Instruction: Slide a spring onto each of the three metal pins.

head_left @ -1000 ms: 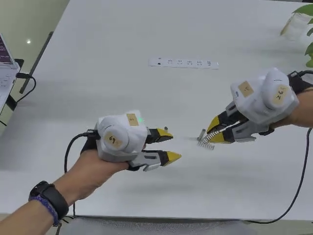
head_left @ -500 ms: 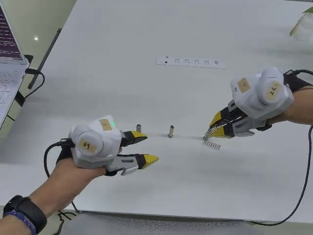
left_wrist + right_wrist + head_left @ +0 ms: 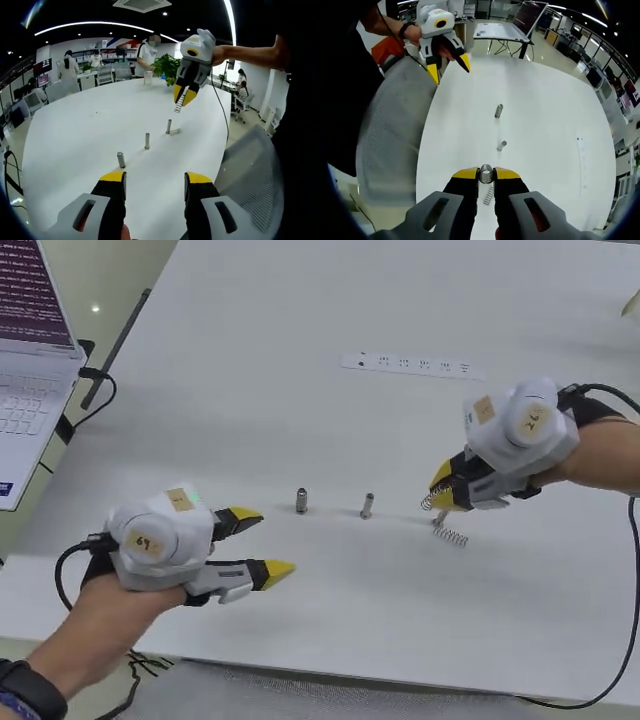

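Observation:
Three short metal pins stand in a row on the white table: left pin point(image 3: 301, 501) point(image 3: 120, 160), middle pin point(image 3: 367, 505) point(image 3: 147, 141), right pin point(image 3: 440, 518) point(image 3: 168, 126). My right gripper point(image 3: 443, 497) point(image 3: 486, 176) is shut on a spring point(image 3: 431, 501) point(image 3: 486, 173), which it holds just above the right pin. A second spring point(image 3: 452, 536) point(image 3: 175, 132) point(image 3: 489, 195) lies loose beside that pin. My left gripper point(image 3: 262, 542) point(image 3: 155, 182) is open with nothing between its jaws, and hovers in front of and to the left of the left pin.
A white power strip point(image 3: 410, 365) lies farther back on the table. An open laptop point(image 3: 30, 360) sits on a side desk to the left. A grey mesh chair back point(image 3: 385, 135) stands at the table's near edge.
My left gripper has drawn back to the left, and two pins now stand in plain sight. The right gripper still holds its spring near the right pin. The camera has shifted.

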Tool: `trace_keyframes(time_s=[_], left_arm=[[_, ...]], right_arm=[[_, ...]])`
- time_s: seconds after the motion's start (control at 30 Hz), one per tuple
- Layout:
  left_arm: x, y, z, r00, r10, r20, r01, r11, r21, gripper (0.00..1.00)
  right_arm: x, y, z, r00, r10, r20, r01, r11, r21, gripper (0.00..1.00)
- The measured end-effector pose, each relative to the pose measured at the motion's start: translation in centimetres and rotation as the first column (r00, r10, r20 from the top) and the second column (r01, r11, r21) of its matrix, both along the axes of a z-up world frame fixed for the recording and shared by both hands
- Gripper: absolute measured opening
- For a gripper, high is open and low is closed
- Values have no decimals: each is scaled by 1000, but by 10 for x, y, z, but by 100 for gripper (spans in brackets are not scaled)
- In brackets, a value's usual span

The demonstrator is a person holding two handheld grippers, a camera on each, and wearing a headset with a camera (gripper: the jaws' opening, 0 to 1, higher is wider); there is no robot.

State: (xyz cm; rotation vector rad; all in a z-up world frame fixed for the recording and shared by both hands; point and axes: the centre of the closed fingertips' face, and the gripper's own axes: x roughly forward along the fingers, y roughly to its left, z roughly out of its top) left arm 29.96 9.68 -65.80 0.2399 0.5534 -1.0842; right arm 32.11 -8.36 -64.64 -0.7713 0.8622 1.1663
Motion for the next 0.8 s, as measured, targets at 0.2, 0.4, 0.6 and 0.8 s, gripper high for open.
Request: trace_keyframes(time_s=[0.2,0.4,0.6,0.8], left_arm=[[1,19,-3,999,47,-9,-47,999,8,46],[2,33,-5,997,82,-12,-82,997,14,51],[1,42,-5,993,113,-15,-113,993,13,55],[-3,48,-7,992,126,-22,-126,992,18,59]], right_arm=[[9,5,-7,1000,-6,-7,6,1000,-1,9],[16,12,-17,1000,5,-15,-5,1000,-15,9],[24,16,-27,1000,22,-12,-22,999,-39,9],[32,21,-33,1000,21,-19,-22,999,-38,9]])
